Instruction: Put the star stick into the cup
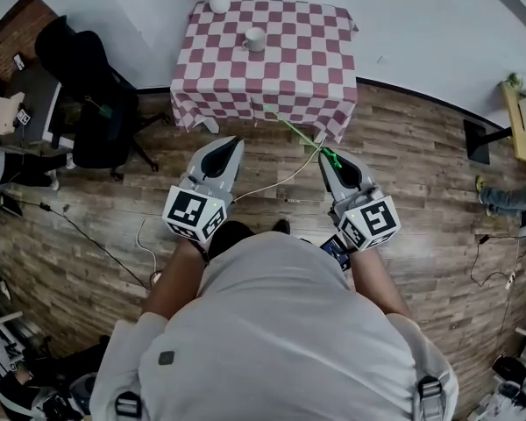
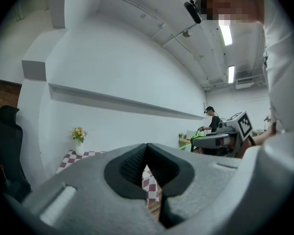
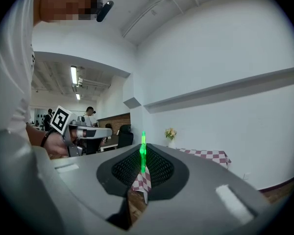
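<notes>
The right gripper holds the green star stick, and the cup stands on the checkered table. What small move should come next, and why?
Probably carry the right gripper forward toward the checkered table, keeping the grip. It is shut on the star stick, but the white cup stands well ahead of the stick's tip, with wooden floor between the person and the table.

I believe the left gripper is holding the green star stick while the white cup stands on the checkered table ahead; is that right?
Not quite: the right gripper holds the green star stick; the left gripper is shut and empty. The right gripper view shows the stick between its jaws. The white cup does stand on the checkered table ahead.
</notes>
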A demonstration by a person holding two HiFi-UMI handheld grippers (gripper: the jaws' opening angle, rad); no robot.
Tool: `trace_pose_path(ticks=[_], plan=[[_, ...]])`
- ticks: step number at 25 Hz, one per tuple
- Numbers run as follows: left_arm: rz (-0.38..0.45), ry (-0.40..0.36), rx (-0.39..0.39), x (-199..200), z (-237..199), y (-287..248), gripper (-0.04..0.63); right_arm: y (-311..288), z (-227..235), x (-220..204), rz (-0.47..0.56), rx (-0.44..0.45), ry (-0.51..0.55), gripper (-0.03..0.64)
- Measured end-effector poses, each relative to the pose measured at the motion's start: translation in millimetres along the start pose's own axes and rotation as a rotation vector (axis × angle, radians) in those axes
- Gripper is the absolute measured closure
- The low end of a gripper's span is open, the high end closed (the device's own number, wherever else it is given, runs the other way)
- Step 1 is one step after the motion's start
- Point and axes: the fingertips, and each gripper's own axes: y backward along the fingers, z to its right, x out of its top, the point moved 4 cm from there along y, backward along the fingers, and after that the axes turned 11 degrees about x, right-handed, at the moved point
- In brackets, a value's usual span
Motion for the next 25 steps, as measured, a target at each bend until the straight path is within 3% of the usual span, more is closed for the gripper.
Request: trace_pose_path(ticks=[11, 25], plan=[[-0.008, -0.019, -0.007, -1, 17, -36, 0.591, 9, 38, -4, 0.014, -0.003, -0.018, 0.591], [-0.007, -0.011, -0.048, 3, -14, -95, 0.591, -28, 81, 1, 0.016, -0.039, -0.024, 0.591]])
